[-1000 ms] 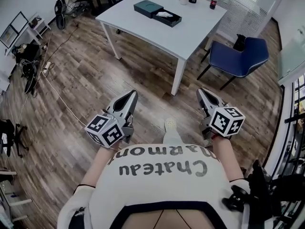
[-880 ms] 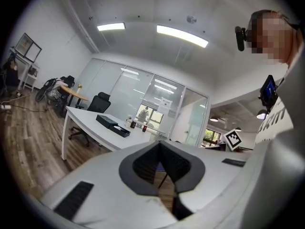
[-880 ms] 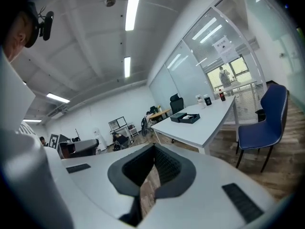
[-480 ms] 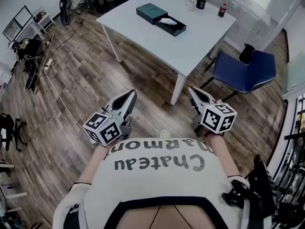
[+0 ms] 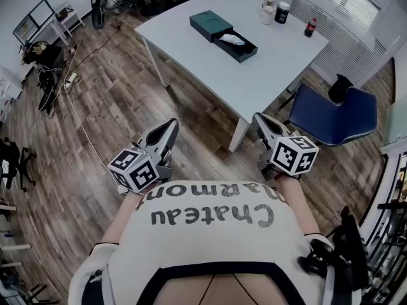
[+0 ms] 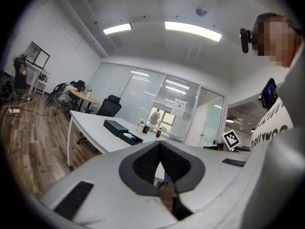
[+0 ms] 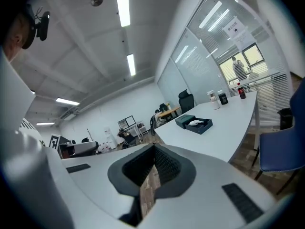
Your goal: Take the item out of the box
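left fingers: on our left gripper (image 6: 159, 146) the fingers are pressed together at the tips with nothing between them.
right fingers: it's the same on our right gripper (image 7: 153, 149), closed tight and empty.
room to move: both grippers sit low by our chest, well apart from the box (image 5: 224, 35). The wood floor (image 5: 127, 100) left of the desk (image 5: 254, 81) is open. The right gripper is near the desk's front corner and its leg (image 5: 238, 129).
edges: a blue chair (image 5: 340, 116) stands just beside the desk's right edge.
box: it's dark green and sits on the far half of the desk, clear of every edge. Its shallow tray (image 5: 245, 49) is open and touches the closed part.
item: a white item (image 5: 233, 39) lies in the tray, too small for us to tell what it is.
other desk stuff: two cups (image 5: 275, 8) and a bottle (image 5: 310, 26) stand near the far edge, apart from the box.
head view only: cables (image 5: 67, 84) trail over the floor at left.
gripper views only: light strips (image 6: 193, 30) on the ceiling and a glass wall (image 6: 143, 99) behind the desk.
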`<state>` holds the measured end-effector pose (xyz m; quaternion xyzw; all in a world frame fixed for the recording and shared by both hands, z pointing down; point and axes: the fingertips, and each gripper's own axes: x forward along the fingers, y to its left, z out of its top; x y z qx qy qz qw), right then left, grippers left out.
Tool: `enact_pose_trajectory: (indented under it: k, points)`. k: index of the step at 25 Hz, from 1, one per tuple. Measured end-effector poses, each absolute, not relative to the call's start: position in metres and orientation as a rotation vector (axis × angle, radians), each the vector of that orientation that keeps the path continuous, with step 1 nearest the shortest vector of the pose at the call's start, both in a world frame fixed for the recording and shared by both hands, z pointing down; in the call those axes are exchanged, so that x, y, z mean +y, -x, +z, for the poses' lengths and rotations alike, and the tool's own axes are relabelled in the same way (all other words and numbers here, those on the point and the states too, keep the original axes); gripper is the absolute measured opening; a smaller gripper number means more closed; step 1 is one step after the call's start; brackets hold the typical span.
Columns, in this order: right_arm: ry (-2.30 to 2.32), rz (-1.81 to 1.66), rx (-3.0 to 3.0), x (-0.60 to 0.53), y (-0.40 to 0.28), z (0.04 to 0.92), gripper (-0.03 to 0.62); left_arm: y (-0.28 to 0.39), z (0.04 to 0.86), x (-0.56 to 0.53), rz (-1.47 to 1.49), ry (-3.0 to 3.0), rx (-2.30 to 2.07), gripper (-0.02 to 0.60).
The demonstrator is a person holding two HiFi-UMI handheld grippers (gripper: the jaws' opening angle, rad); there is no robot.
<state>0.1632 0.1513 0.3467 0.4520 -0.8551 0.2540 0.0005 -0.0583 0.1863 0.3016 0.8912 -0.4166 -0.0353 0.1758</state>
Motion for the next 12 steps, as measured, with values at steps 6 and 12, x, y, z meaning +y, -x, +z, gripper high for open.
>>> enact_pose_trajectory:
  k: [6, 12]
  points:
    - [-1.393, 0.809, -2.666, 0.119, -0.166, 0.356, 0.0, 0.055, 0.309, 0.155, -0.111, -2.508, -1.192, -0.005]
    - [-1.36, 0.794, -2.651, 0.089, -0.163, 0.362, 0.0, 0.059, 0.319, 0.128, -0.125, -2.473, -1.218, -0.005]
